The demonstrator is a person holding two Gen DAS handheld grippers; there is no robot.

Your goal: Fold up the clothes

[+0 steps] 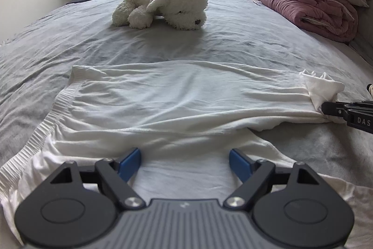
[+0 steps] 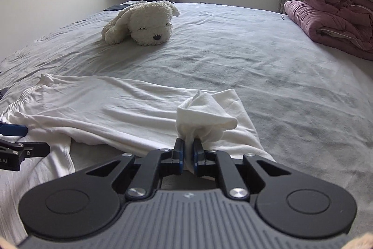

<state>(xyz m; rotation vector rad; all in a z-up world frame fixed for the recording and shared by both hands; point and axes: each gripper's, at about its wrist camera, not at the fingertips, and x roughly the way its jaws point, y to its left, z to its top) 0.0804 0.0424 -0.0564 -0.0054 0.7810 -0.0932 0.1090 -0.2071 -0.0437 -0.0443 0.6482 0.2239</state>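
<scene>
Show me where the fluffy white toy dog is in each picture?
Left wrist view: the toy dog lies top centre on the grey bed, beyond the white garment.
Right wrist view: the toy dog lies upper left of centre, face toward the camera.
Shared landmark: the pink folded quilt at the right edge.

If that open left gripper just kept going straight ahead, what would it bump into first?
Most likely the white garment spread right in front of the left gripper; it points downward at the cloth, well short of the plush dog.
</scene>
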